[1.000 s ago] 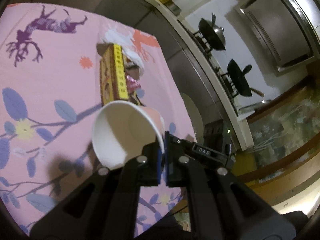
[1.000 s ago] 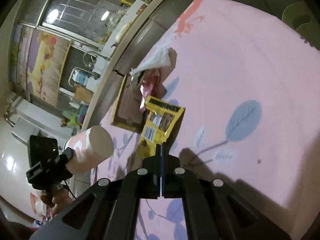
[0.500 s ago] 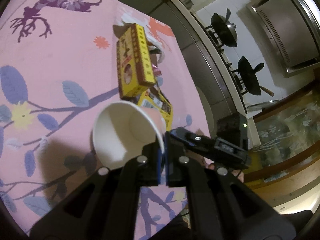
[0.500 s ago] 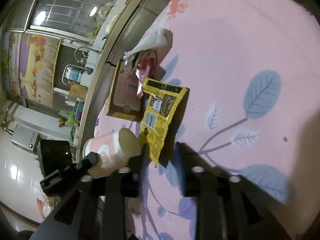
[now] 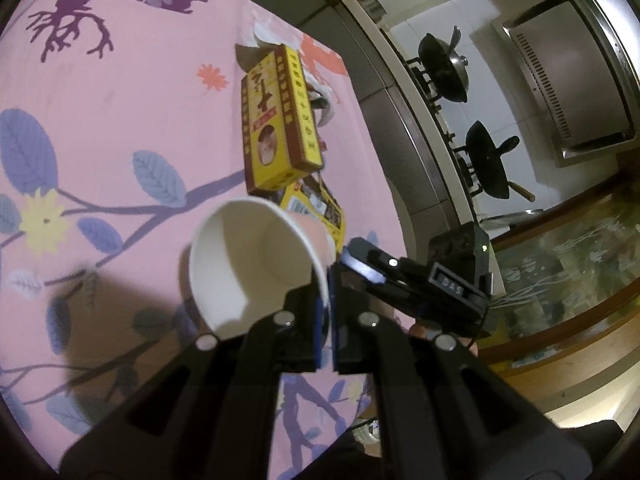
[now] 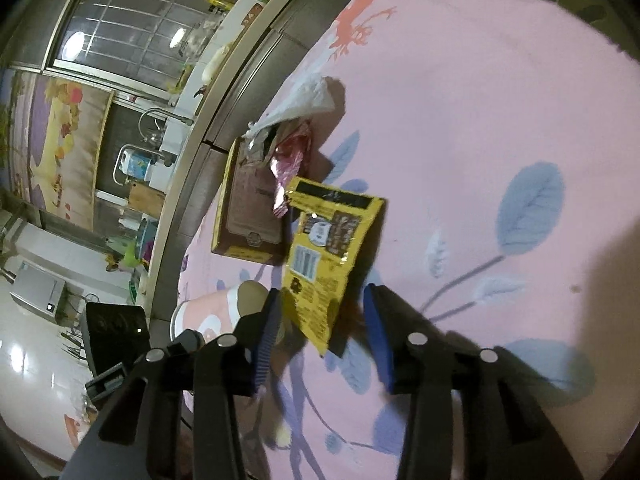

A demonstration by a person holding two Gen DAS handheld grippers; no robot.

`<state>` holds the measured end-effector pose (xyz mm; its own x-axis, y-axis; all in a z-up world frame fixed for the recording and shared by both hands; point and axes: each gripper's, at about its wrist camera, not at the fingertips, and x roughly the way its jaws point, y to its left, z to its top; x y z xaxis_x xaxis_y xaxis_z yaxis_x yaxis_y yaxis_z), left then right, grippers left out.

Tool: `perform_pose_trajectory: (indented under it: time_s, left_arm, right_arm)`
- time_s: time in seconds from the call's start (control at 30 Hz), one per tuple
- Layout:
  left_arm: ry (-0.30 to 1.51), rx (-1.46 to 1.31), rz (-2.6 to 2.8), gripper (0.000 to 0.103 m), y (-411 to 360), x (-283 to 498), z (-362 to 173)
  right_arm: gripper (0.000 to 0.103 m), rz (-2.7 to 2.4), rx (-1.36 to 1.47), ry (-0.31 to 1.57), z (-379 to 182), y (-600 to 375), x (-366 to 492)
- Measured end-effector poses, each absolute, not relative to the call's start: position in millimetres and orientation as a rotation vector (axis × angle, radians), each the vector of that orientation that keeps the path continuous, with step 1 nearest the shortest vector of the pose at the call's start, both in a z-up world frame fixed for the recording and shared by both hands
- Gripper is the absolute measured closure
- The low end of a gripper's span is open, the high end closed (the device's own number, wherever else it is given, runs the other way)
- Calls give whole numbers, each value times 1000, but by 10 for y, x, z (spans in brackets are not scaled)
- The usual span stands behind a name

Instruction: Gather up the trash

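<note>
My left gripper (image 5: 329,312) is shut on the rim of a pink paper cup (image 5: 256,264), held tilted above the pink tablecloth with its white inside facing me. The cup also shows in the right wrist view (image 6: 212,312). My right gripper (image 6: 320,332) is open, with its blue pads on either side of the near end of a yellow snack wrapper (image 6: 324,256). The wrapper (image 5: 320,208) lies flat behind the cup. A yellow and brown carton (image 5: 276,120) lies beyond it, with a pink foil wrapper (image 6: 292,160) and a white plastic bag (image 6: 304,100) at its far end.
The pink tablecloth (image 6: 480,120) with blue leaf prints covers the table. My right gripper's body (image 5: 420,280) shows beside the cup. A stove with two black woks (image 5: 444,68) stands beyond the table edge. A counter with a tap (image 6: 152,120) lies beyond the other side.
My right gripper has opened from shut and now straddles the yellow wrapper's near end. My left gripper has carried the cup closer to the wrapper and carton.
</note>
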<state>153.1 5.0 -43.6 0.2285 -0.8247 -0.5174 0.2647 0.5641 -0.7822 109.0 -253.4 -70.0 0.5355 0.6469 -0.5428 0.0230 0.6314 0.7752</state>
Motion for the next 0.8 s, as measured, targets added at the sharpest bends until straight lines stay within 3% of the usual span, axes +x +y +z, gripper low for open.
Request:
perform_pose_trajectory:
  time_s: [0.13,0.23,0.8]
  left_arm:
    - [1095,-619,-819,100,45,1527,-434]
    - [1096,-617,-818,100,40,1521,-433]
    - [1101,-569,-889,100,-386,1369,-216]
  right_arm:
    - [94,433,865,960,-799,-2482,1167]
    - [103,431,906,962,-864,-2520,1162]
    - [103,318,889,746,-492,-3211,649]
